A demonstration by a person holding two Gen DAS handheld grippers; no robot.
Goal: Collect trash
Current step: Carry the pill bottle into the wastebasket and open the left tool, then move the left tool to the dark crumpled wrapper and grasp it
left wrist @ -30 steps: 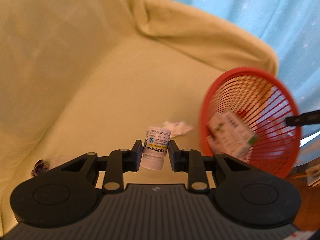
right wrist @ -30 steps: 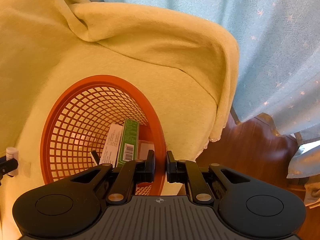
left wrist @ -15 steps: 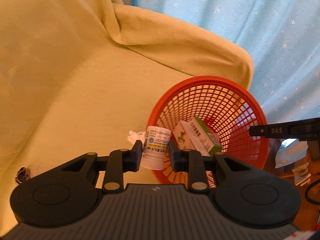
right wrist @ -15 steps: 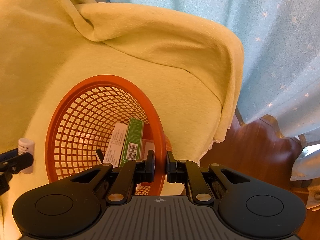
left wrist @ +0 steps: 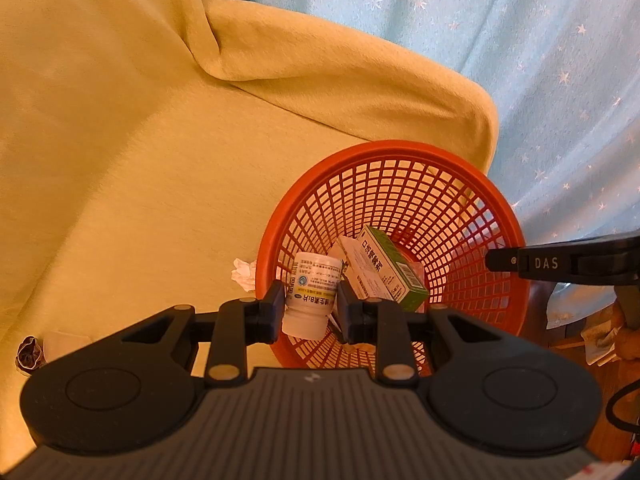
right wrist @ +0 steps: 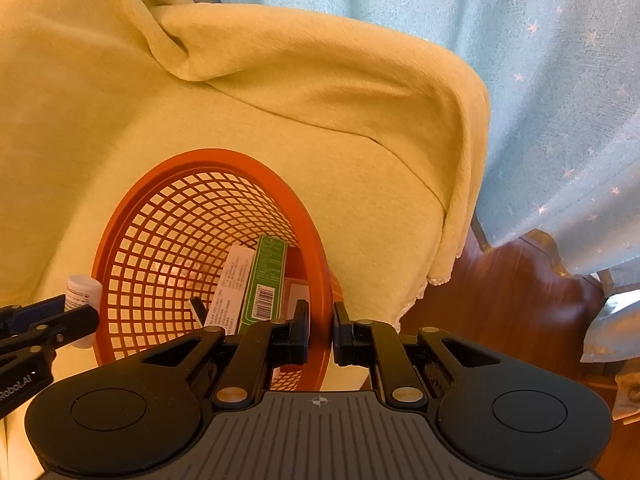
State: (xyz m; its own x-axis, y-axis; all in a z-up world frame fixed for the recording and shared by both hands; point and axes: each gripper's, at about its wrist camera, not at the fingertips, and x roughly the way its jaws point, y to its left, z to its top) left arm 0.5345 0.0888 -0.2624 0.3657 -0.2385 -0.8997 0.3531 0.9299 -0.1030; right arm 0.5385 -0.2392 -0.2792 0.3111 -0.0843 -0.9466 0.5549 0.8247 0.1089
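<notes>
A yellow blanket [left wrist: 140,168] covers the seat, with a star-patterned blue curtain [left wrist: 520,40] at 1 o'clock. On it the red mesh basket [right wrist: 120,248] holds a green box [left wrist: 394,270] and a white box [right wrist: 234,280]. The right gripper [right wrist: 321,330] has its fingers clamped on the basket's near rim. The left gripper [left wrist: 310,307] pinches a white pill bottle [left wrist: 312,292] above the basket's 8 o'clock edge. A crumpled tissue [left wrist: 244,274] lies just outside.

Both claws are matte black plastic: two round-lobed housings with circular recesses, a grey ribbed plate bearing a small white emblem, and brass-coloured rivets on the linkages. The left claw [left wrist: 309,311] matches the right claw [right wrist: 320,333], whose side reads "DAS".
</notes>
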